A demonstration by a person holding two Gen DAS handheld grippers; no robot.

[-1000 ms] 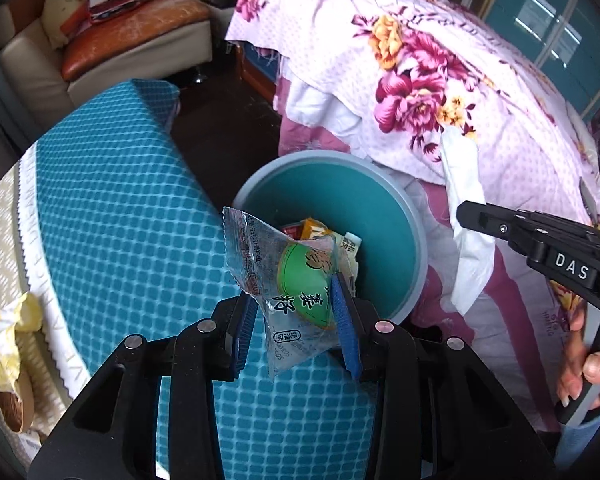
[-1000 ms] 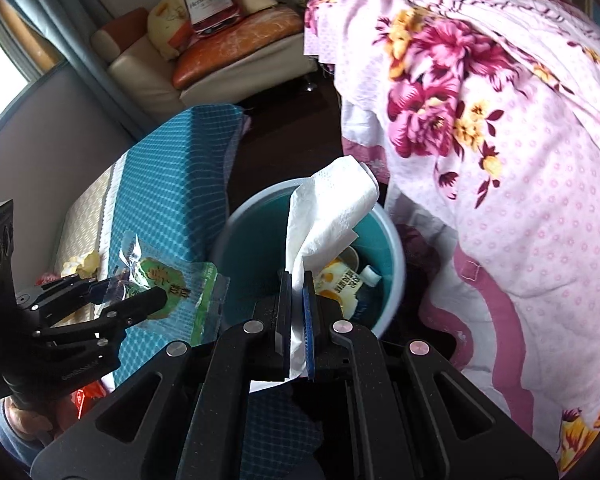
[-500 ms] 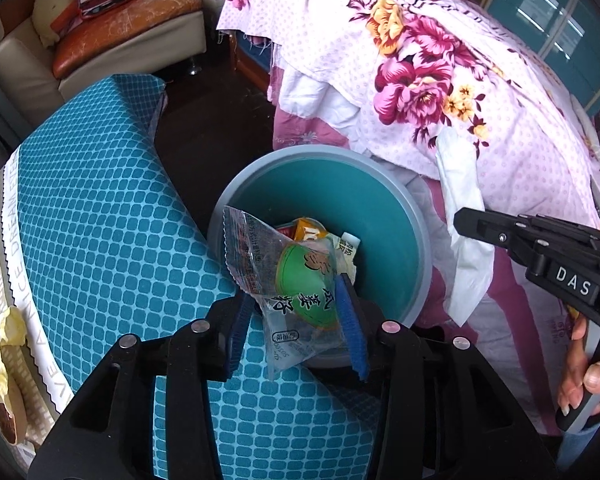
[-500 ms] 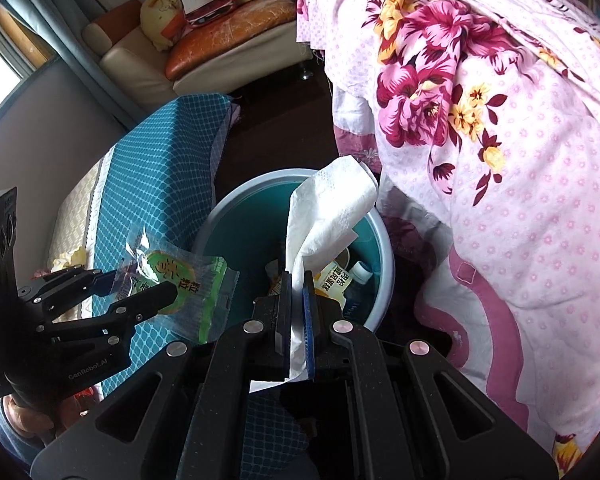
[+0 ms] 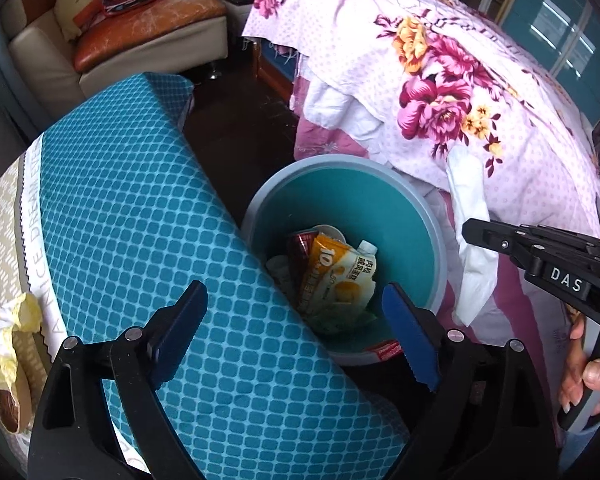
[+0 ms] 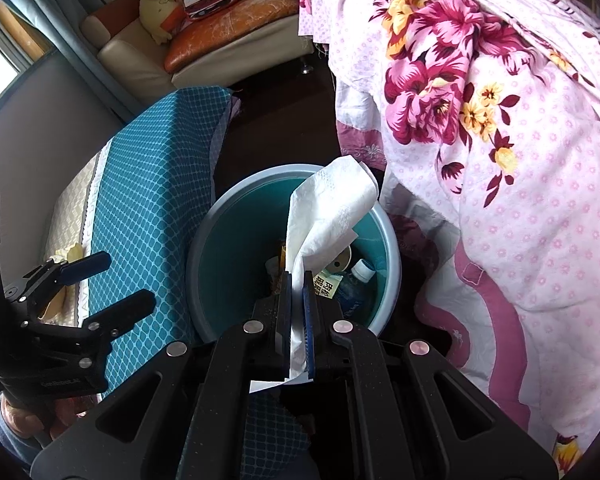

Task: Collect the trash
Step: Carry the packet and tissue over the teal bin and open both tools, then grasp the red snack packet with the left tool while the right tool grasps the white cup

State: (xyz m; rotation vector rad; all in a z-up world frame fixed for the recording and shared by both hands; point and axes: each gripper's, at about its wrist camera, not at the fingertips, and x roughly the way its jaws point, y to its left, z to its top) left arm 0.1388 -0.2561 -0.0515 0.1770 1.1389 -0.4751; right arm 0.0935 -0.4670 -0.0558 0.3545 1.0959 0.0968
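Observation:
A grey bin [image 5: 340, 164] with a teal inside stands on the floor between table and bed. In it lie an orange drink pouch [image 5: 332, 264], a red can [image 5: 300, 244] and a pale green wrapper [image 5: 334, 318]. My left gripper [image 5: 292, 292] hangs over the bin's near rim. Its jaws are opening wide and nothing is between them. It also shows in the right wrist view as the left gripper [image 6: 116, 280]. My right gripper [image 6: 298, 280] is shut on a white tissue [image 6: 328, 204], which it holds above the bin [image 6: 220, 216]. The tissue [image 5: 468, 216] hangs by the bin's right rim.
A table under a teal checked cloth [image 5: 120, 200] borders the bin on the left, with crumpled yellow paper [image 5: 8, 328] on it. A floral quilt [image 5: 460, 80] hangs close on the right. A sofa [image 5: 140, 32] stands at the back. A person's hand [image 5: 588, 376] grips the right handle.
The left jaws have spread apart, and the green snack packet that they held has dropped out of them into the bin. The right gripper still holds the tissue over the bin.

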